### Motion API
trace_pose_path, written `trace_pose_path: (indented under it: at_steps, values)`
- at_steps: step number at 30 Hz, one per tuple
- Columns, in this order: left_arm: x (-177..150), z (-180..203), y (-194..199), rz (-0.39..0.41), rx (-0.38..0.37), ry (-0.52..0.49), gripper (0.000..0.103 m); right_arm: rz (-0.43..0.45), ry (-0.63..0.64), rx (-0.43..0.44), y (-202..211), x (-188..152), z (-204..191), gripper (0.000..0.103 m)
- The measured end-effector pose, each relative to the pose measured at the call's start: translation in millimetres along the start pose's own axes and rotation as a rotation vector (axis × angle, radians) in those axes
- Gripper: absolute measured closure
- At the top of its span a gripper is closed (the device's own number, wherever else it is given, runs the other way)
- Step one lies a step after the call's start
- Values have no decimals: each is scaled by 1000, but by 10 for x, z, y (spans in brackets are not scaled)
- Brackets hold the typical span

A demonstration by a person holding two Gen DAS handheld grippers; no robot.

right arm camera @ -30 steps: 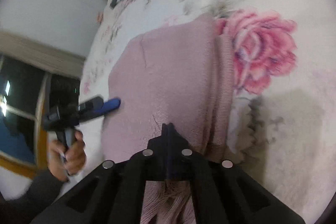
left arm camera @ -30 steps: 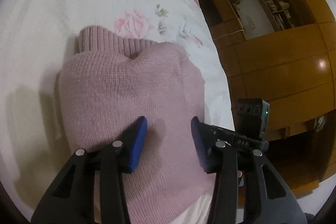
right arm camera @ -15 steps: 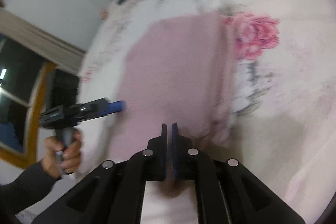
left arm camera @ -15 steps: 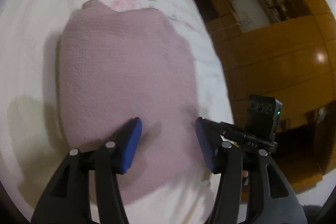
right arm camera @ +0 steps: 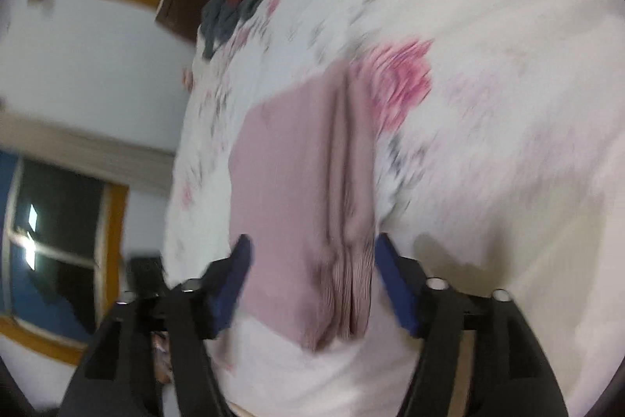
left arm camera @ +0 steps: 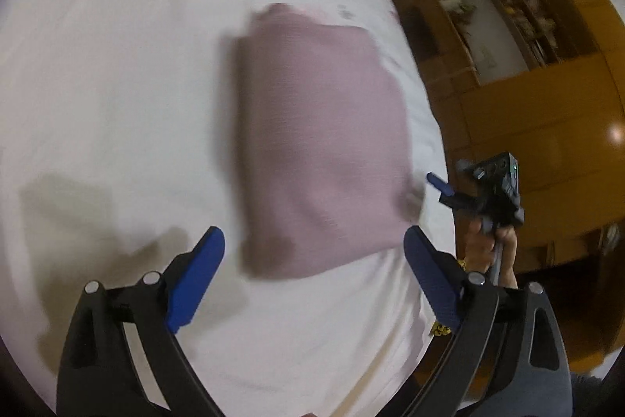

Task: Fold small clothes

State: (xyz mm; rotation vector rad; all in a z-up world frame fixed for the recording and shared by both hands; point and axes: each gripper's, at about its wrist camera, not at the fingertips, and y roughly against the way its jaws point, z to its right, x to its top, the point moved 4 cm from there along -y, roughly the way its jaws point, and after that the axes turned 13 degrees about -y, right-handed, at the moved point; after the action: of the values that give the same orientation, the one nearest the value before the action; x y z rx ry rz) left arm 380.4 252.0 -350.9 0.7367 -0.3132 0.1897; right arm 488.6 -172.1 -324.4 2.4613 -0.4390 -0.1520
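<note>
At the centre of the left wrist view lies the folded pink sweater (left arm camera: 320, 139), flat on the white floral bedspread (left arm camera: 117, 85), its knit smeared by motion blur. The left gripper (left arm camera: 312, 260) hangs above the near edge with blue pads spread wide, holding nothing. At the right edge, the right gripper (left arm camera: 439, 182) shows only partly, gripped by a hand (left arm camera: 488, 249). In the right wrist view the right gripper (right arm camera: 312, 284) has its fingers apart on either side of the sweater's (right arm camera: 297, 190) ribbed end. A dark clothes heap (right arm camera: 238, 2) at upper centre is too blurred to identify.
</note>
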Motion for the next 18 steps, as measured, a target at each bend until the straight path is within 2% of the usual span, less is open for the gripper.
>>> trace_pose_path:
  at_steps: [3,7,11,16,18]
  values:
    - [-44,-139,-24,0,-32,55,11,-39,-79,41,-141,357,64,26]
    - [-54,-226,-204,-14,-92,79,11,-98,-81,36,-632,540,0,24]
    - [13,-261,-454,-27,-152,90,11,-164,-47,-29,-1065,566,-26,24]
    - [121,-286,-655,-11,-263,112,11,-180,-32,-37,-1282,644,-17,23]
    - [159,-267,-737,-18,-286,107,11,-183,-25,-35,-1363,694,-22,24]
